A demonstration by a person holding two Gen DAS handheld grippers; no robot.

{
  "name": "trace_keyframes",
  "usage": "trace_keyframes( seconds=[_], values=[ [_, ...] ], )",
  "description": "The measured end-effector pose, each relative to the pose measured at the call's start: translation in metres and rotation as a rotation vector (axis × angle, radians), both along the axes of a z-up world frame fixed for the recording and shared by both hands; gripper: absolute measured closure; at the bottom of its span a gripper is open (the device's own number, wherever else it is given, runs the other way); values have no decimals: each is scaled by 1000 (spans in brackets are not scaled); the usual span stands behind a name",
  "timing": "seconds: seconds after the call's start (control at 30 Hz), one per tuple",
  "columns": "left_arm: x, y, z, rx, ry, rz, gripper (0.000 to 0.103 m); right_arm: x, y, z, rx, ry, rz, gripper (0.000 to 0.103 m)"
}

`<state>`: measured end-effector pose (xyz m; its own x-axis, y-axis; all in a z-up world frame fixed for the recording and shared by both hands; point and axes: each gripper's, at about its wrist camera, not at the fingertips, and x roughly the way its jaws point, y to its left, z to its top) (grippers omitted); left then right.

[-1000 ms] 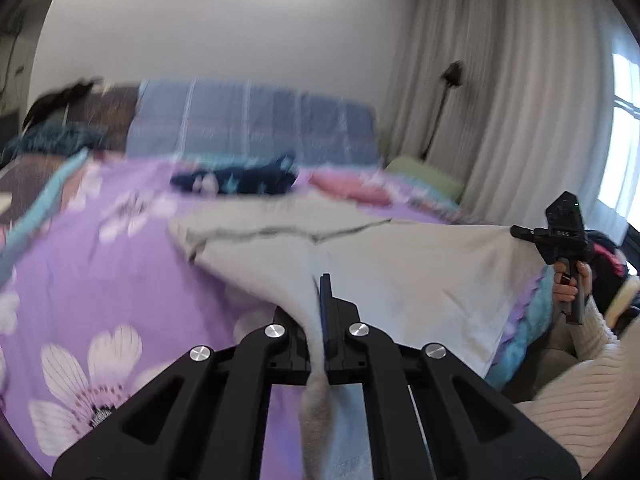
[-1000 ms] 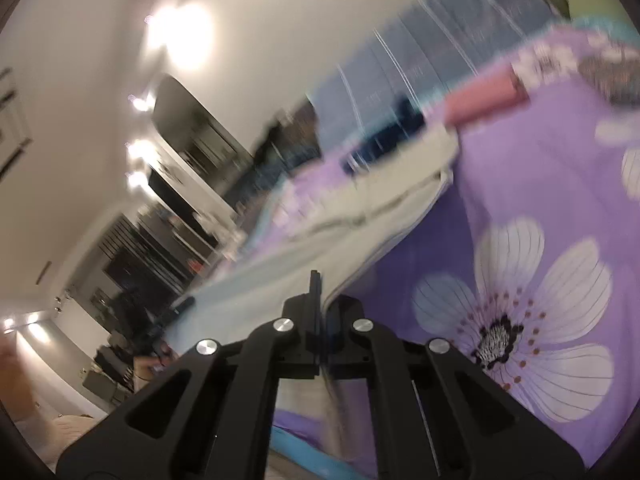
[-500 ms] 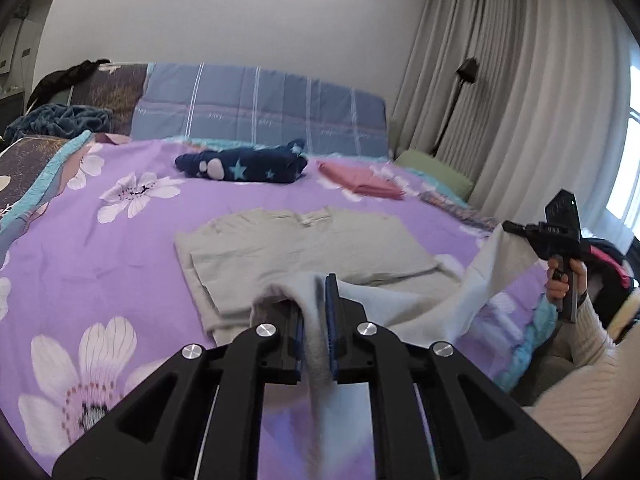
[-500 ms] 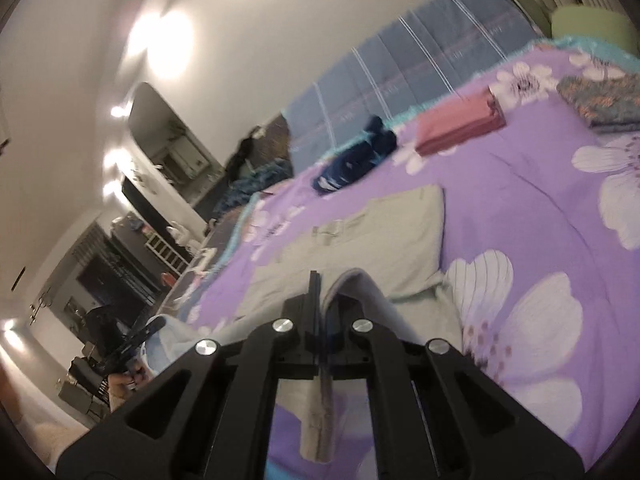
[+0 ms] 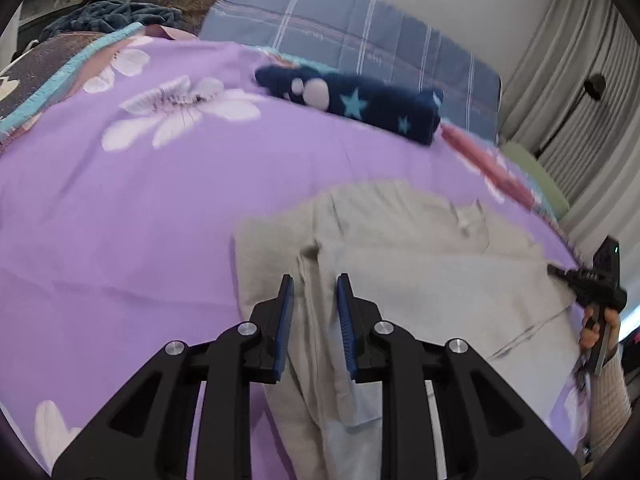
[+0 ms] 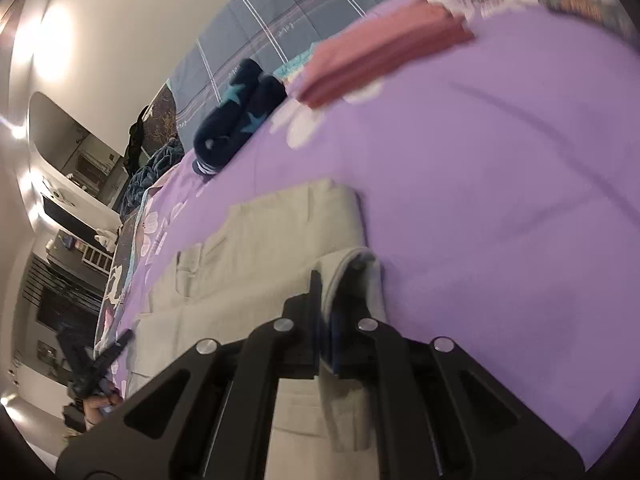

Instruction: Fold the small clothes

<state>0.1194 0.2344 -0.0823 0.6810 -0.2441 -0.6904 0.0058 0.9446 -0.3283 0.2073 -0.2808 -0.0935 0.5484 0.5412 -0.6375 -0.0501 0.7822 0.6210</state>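
A beige garment [image 5: 420, 264] lies folded over on the purple flowered bedspread [image 5: 120, 220]. My left gripper [image 5: 314, 286] is open just above the garment's left folded edge, with cloth lying between the jaws but not pinched. My right gripper [image 6: 332, 280] is nearly closed with the garment's right folded corner [image 6: 352, 264] between its fingers. The garment shows in the right wrist view [image 6: 280, 240] too. The right gripper appears in the left wrist view [image 5: 596, 280] at the garment's right edge, and the left gripper appears in the right wrist view [image 6: 96, 364].
A rolled navy star-patterned garment [image 5: 360, 104] and a folded pink garment [image 6: 380, 60] lie further back on the bed. A blue plaid pillow [image 5: 360, 40] stands at the headboard. Curtains [image 5: 580, 80] and a floor lamp are at the right.
Both grippers carried the garment's near edge forward over the rest and lowered it onto the bed. The left gripper has opened and let go of the cloth.
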Motion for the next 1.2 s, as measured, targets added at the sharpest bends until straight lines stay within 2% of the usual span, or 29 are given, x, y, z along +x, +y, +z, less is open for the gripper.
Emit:
trace_keyframes(
  seconds=[0.03,0.1,0.13,0.17,0.2,0.33,0.37,0.43,0.47,0.5,0.6,0.67,0.73,0.83,0.9,0.93,1.0,1.03,1.07,1.1,1.13,1.17,1.2],
  values=[
    [-3,0,1,3,-8,-8,79,-1,-2,0,11,0,12,98],
    [-11,4,8,-10,-9,-6,63,-6,-5,5,9,-3,32,95],
    [-17,6,13,-10,-21,3,59,-11,-6,8,0,-10,42,93],
    [-21,5,17,-5,-31,-4,56,-16,-6,12,-14,-24,58,85],
    [-27,2,20,9,-36,-25,56,-22,-6,16,-25,-34,69,81],
    [-29,-15,14,78,-6,-85,56,-39,-2,22,-80,-53,105,83],
    [-29,-21,12,100,1,-100,57,-40,-1,22,-94,-52,106,92],
    [-26,-32,9,161,11,-121,76,-43,-3,25,-114,-64,94,97],
    [-24,-35,9,180,17,-124,94,-44,-5,27,-115,-71,88,98],
    [-23,-37,10,182,22,-125,97,-44,-6,31,-103,-79,79,99],
    [-25,-39,25,171,8,-110,98,-45,-7,46,-64,-109,75,99],
    [-27,-36,42,134,-20,-111,98,-43,-7,59,-38,-130,78,100],
    [-22,-30,63,93,-56,-107,98,-30,-7,76,-12,-145,74,100],
    [4,-24,85,86,-104,-70,98,14,-1,89,-12,-125,33,100],
    [35,-13,84,68,-94,-16,97,45,5,86,-77,-97,-8,100],
    [54,-8,74,86,-64,15,97,63,7,76,-95,-61,-23,100],
    [74,-2,54,103,-18,66,97,85,4,54,-102,30,-65,89],
    [80,2,42,73,14,64,94,88,0,44,-102,61,-90,83],
    [81,5,35,48,29,65,83,88,-3,38,-99,73,-99,77],
    [79,7,32,42,28,72,62,85,-7,32,-95,68,-87,74],
    [73,10,29,53,7,91,53,81,-10,29,-103,58,-73,72],
    [70,12,28,63,-5,96,46,76,-14,28,-122,45,-65,69],
    [67,15,27,70,-10,90,46,72,-18,28,-130,37,-61,67]
  ],
)
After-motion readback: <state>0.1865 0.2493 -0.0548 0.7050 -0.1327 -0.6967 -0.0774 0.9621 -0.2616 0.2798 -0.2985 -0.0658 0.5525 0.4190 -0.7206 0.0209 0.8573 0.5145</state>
